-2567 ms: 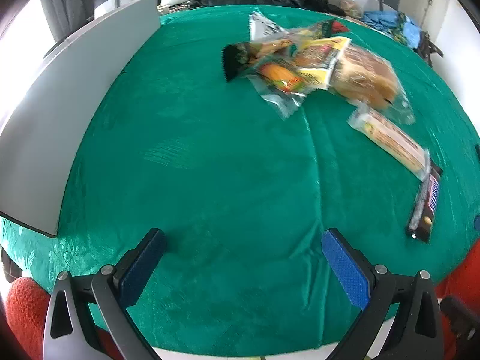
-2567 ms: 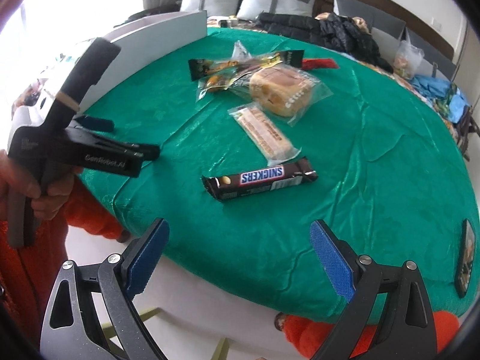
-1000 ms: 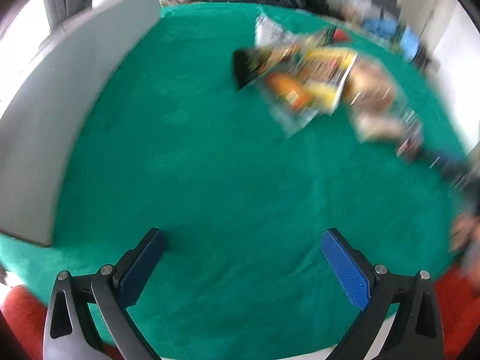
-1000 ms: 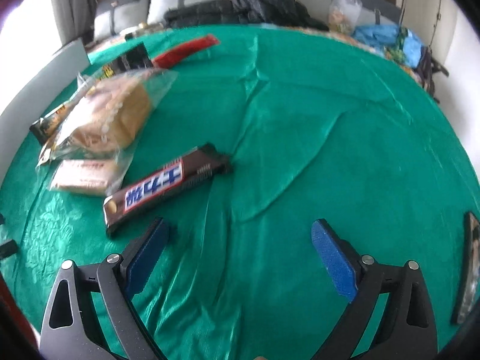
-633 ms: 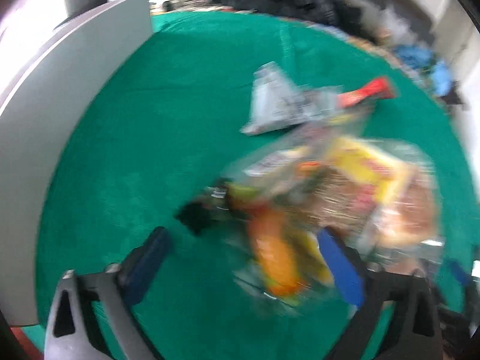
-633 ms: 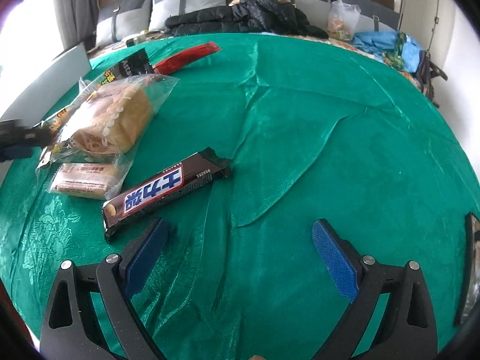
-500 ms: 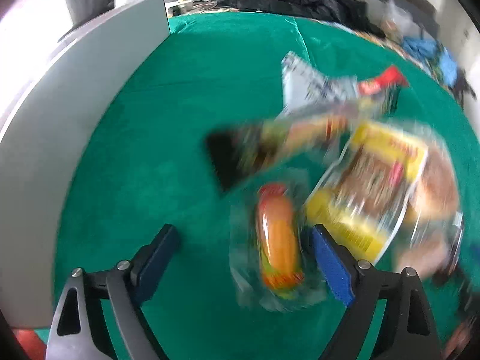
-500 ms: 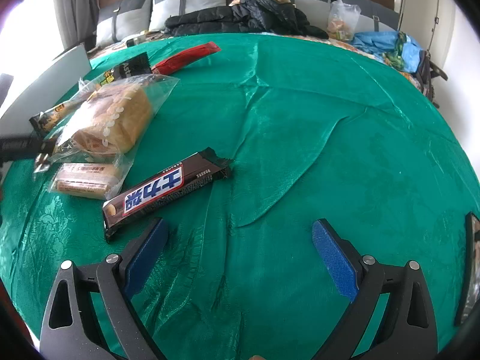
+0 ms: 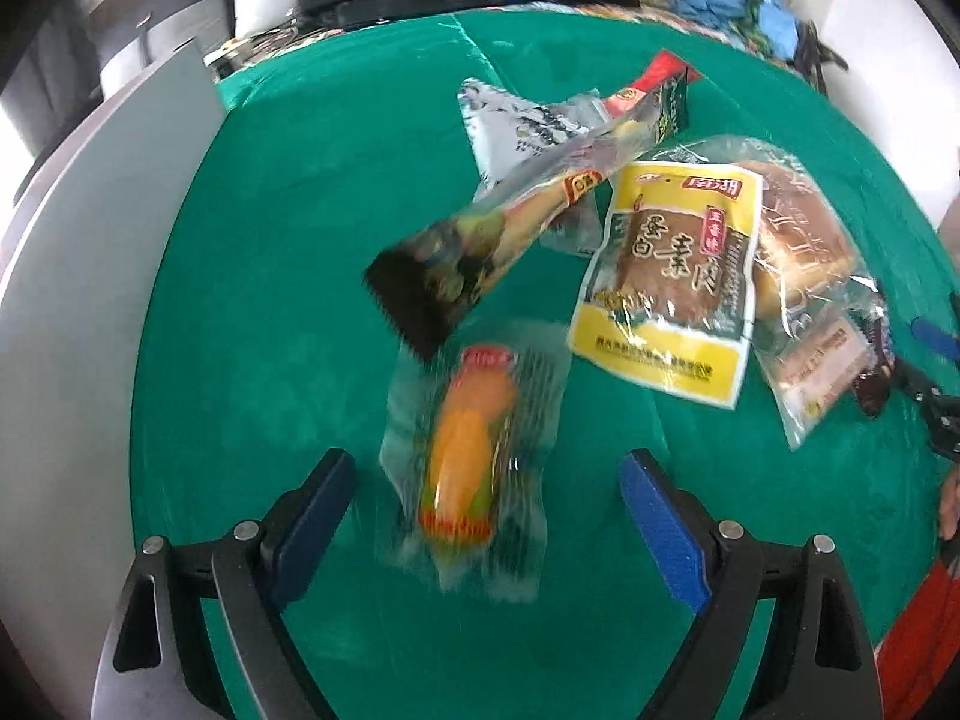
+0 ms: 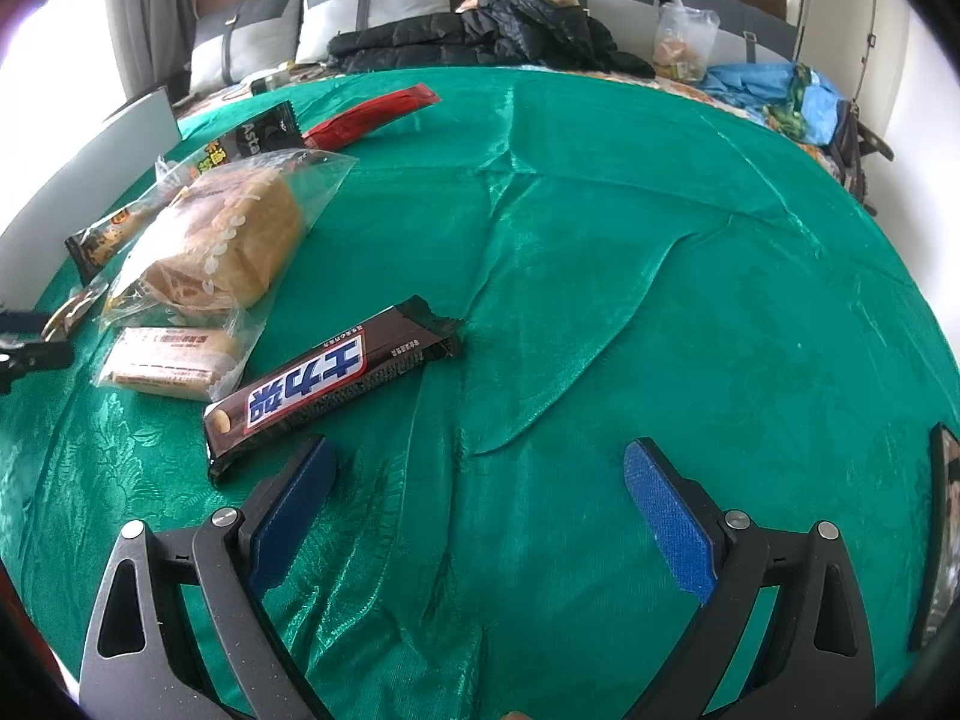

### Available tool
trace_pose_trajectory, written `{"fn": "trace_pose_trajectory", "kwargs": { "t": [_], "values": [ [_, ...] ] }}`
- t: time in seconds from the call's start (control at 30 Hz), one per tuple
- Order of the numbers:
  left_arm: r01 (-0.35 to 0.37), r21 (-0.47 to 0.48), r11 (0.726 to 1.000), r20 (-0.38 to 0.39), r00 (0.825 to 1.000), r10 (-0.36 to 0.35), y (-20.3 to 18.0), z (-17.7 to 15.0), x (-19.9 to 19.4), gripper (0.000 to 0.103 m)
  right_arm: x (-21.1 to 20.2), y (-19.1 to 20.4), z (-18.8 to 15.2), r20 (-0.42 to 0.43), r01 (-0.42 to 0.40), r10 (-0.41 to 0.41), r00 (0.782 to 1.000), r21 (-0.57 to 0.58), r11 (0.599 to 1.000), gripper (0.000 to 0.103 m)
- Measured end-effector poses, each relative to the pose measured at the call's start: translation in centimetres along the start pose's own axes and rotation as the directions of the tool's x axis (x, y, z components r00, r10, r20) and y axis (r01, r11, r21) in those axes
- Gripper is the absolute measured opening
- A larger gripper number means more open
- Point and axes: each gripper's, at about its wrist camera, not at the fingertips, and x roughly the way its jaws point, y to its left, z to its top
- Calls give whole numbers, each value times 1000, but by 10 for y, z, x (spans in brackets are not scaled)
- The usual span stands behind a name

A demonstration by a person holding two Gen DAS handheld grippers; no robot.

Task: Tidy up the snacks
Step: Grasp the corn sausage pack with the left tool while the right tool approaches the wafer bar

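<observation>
Left gripper: tilted steeply down, wide, straddling orange sausage pack (pads clear)
Right gripper: angled down, wide, empty; beside chocolate bar

You are looking at a round table under a green cloth, creased near its middle. A clear-wrapped orange sausage is lying nearest you. Beyond it, a long dark-ended packet, a silver pouch, a red wrapper, a yellow packet, a bagged bread loaf and a wrapped biscuit bar are sitting clustered, some overlapping. A brown chocolate bar is lying just beside them.
</observation>
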Motion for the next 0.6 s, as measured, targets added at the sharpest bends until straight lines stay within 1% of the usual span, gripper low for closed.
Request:
{"fn": "trace_pose_trajectory", "kwargs": {
  "t": [0.07, 0.13, 0.2, 0.27, 0.33, 0.47, 0.6],
  "values": [
    [-2, 9, 1000, -17, 1000, 3, 1, 11, 5, 90, 0, 0, 0, 0, -1, 1, 1000, 0, 1000, 98],
    [6, -1, 1000, -21, 1000, -6, 3, 15, 9, 91, 0, 0, 0, 0, -1, 1, 1000, 0, 1000, 98],
    [2, -17, 1000, -24, 1000, -3, 7, 17, 13, 100, 0, -1, 0, 0, -1, 1, 1000, 1, 1000, 98],
    [1, -38, 999, -23, 1000, -2, 12, 19, 17, 103, 0, 0, 0, 0, -1, 1, 1000, 0, 1000, 98],
    [-1, -42, 999, -15, 1000, 1, 12, 23, 19, 103, 0, 0, 0, 0, -1, 1, 1000, 0, 1000, 98],
    [-3, -46, 999, 1, 1000, 3, 15, 21, 19, 103, 0, 0, 0, 0, -1, 1, 1000, 0, 1000, 98],
    [0, -38, 999, 20, 1000, 0, 11, 17, 16, 103, 0, 0, 0, 0, -2, 2, 1000, 0, 1000, 98]
  ]
}}
